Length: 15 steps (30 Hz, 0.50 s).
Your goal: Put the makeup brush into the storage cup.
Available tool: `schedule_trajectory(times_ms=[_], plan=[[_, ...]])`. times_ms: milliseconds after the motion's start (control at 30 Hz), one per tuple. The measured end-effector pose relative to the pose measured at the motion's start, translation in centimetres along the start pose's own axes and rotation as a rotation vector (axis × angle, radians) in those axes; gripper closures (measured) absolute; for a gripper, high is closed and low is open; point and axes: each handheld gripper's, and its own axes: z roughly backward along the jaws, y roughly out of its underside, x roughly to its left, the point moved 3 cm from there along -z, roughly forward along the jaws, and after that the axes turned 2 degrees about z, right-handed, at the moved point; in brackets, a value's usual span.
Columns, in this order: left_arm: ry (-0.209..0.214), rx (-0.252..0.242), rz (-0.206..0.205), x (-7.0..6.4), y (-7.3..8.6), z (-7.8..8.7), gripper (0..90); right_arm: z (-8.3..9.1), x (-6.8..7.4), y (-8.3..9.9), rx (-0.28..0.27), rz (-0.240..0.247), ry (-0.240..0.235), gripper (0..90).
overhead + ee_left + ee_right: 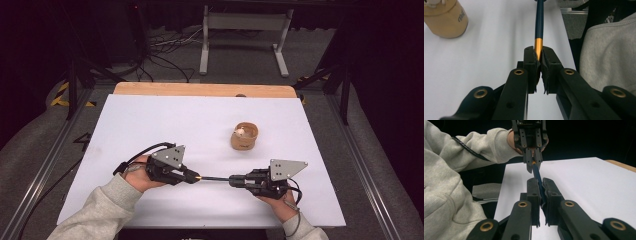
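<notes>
A dark blue pen with a gold band (215,178) is held level between both grippers near the table's front. My left gripper (196,177) is shut on its gold end (538,47); in the left gripper view the dark shaft (539,20) runs away from the jaws. My right gripper (232,180) is shut on the other end; in the right gripper view the pen (537,173) spans from my jaws (540,185) to the left gripper (533,166) opposite. A small tan wooden cup (244,137) stands behind the pen, right of centre, with something pale inside.
A white sheet (150,125) covers the table, with a wooden edge (200,89) at the back. The tan cup (445,18) is at the upper left of the left gripper view. Grey sleeves (446,182) come in from the front. Cables and a stand lie on the floor beyond.
</notes>
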Motion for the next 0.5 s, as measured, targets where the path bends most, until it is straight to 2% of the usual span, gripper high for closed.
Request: schedule_trajectory(times_ms=[267, 500], plan=[[0.015, 0.017, -0.016, -0.26, -0.21, 0.33, 84.2, -0.19, -0.13, 0.27, 0.025, -0.001, -0.006, 81.2], [0.022, 0.07, -0.033, -0.42, -0.55, 0.06, 84.4, -0.28, -0.38, -0.05, 0.077, -0.016, 0.019, 57.1]])
